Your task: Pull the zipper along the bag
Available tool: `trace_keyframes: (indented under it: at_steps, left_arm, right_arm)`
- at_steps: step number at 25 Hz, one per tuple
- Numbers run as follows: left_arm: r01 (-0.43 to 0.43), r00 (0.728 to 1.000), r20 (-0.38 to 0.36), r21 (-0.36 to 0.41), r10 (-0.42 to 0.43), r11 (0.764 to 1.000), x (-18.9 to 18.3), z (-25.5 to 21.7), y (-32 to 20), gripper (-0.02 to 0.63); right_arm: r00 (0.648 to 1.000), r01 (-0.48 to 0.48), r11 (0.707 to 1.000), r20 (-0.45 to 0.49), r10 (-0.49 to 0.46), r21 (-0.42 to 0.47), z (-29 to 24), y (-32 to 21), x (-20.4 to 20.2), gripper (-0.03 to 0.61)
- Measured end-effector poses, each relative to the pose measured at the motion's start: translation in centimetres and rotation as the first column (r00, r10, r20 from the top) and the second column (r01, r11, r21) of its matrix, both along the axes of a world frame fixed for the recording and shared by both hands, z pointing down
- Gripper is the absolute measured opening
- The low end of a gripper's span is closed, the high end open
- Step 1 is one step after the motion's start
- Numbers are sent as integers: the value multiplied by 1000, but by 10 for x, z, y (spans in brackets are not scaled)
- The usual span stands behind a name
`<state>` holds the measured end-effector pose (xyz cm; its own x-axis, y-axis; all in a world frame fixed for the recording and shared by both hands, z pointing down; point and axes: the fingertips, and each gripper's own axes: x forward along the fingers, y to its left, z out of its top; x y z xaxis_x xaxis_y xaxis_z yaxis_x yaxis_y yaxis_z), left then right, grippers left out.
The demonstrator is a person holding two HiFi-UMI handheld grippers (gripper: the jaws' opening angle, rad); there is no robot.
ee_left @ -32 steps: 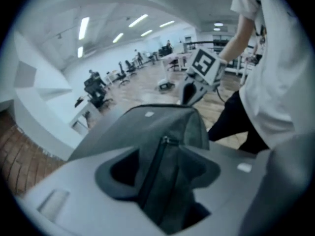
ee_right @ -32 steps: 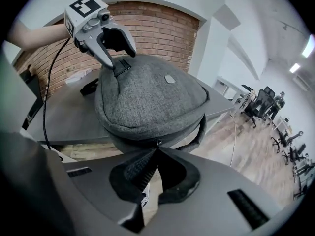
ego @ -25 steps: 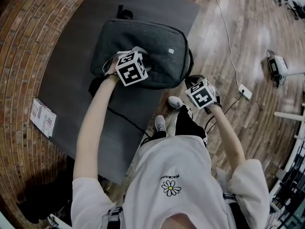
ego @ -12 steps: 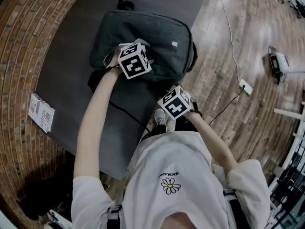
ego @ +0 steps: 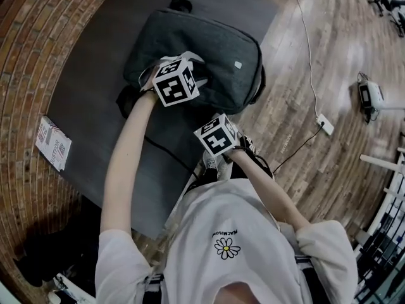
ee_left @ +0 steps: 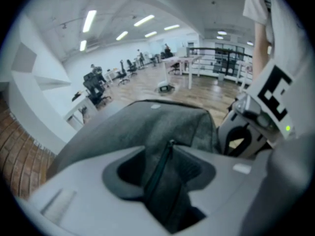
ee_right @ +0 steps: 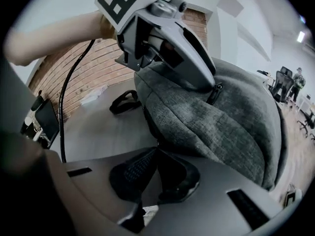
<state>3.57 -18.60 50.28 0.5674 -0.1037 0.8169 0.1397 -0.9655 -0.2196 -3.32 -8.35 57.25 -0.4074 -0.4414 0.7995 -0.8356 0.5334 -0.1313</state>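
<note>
Place: we take it for an open-plan office
Far end: we see desks (ee_left: 183, 63), swivel chairs (ee_left: 94, 85), ceiling strip lights (ee_left: 89, 20)

— What's lying on the grey table (ego: 95, 106) in front of you?
— A small printed box (ego: 54, 143), near its left edge.
— And around you?
— Brickwork (ego: 25, 75) on your left. On your right there's a plank floor (ego: 342, 170), where a white cord (ego: 304, 37) runs down to a white socket block (ego: 324, 123), with a small device (ego: 369, 95) near it. Far off stand office chairs (ee_left: 93, 85) under strip lights (ee_left: 88, 21).
</note>
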Motion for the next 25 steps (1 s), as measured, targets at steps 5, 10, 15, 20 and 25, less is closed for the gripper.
trace_keyframes:
  at_steps: [5,10,15,20,25]
  left_arm:
    - [214,973,-112,138,-199,967,-48,-35,-30,3]
    - [400,917,-103,201,-386,894,-122,-30,-52,2]
    - [457,886,-142,98,-442,884,-121,-18,-58,-2]
    - [458,883,-142,45,-448,888,-122,-14,-58,-2]
    - [450,881,-168,14,-442,893,-118,-17,-57,-3]
  right_arm:
    - [998,32,999,-47,-30,42,2,-4,8,8]
    - [998,41,999,-50,-40,28,2,-4,15,8]
    - [1000,-21,1000,-2,21,-10,0,-6,16,8]
    - [997,-55,998,-52,54,-6,0,-5,9,8]
    - [984,-162,986,-76,159,-44,1,-11,3,9]
